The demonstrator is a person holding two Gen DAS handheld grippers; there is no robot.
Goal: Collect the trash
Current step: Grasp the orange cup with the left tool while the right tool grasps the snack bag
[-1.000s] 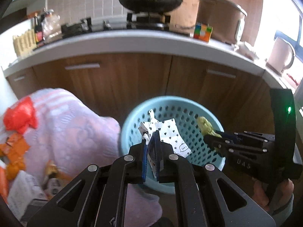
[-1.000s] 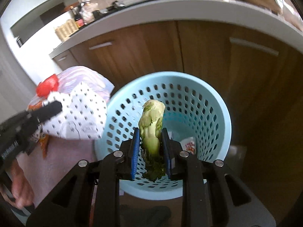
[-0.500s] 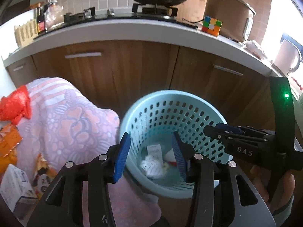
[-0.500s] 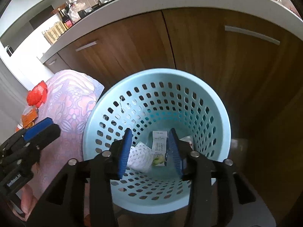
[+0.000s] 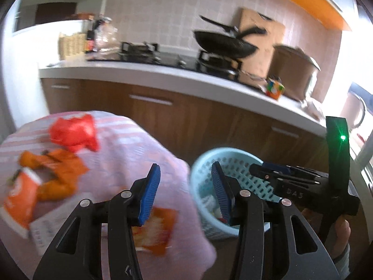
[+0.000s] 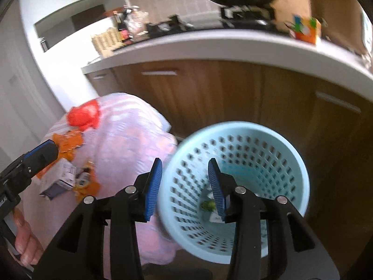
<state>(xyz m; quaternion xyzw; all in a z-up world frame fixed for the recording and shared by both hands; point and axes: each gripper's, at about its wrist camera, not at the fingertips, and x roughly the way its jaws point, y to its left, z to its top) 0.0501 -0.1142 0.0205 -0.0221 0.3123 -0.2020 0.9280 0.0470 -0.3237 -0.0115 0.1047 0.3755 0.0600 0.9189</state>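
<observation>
Both grippers swung left off basket (image 6: 233, 186) | left gripper (image 5: 185, 189) and right gripper (image 6: 185, 184) spread, empty | orange wrappers (image 5: 56, 177) lie left of left gripper, nearer it.

The right gripper (image 6: 184, 184) is hanging with its blue pads spread wide and empty over the near rim of the blue basket (image 6: 286, 144). Green scrap (image 6: 208, 205) is lying inside. At nine o'clock, the left gripper (image 6: 40, 154) is pointing toward orange wrappers (image 6: 70, 143) on pink cloth (image 6: 130, 140).
</observation>
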